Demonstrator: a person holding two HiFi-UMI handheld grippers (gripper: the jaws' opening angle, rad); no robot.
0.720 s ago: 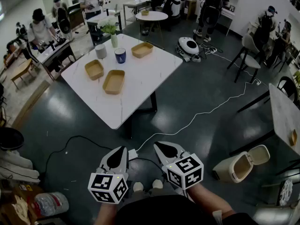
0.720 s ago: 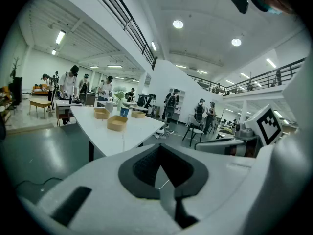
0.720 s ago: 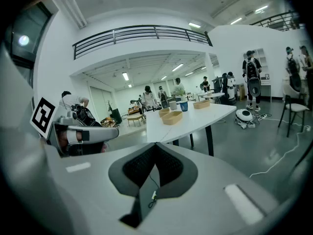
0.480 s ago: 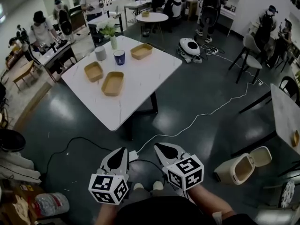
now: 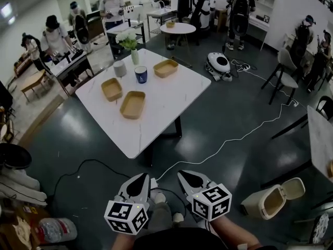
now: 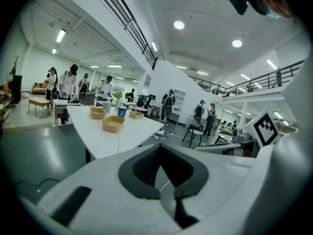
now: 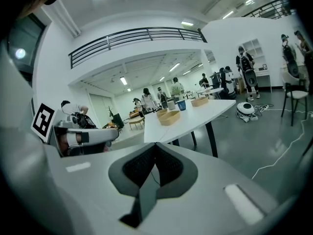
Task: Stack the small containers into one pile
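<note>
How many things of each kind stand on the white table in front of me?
Tan containers: 3
Cups: 2, a blue cup and a grey cup
Vase with flowers: 1
Total: 6

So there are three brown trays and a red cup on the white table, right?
No, the cup is blue, not red; the head view shows it. The three brown trays, near, left and far, are on the white table.
</note>
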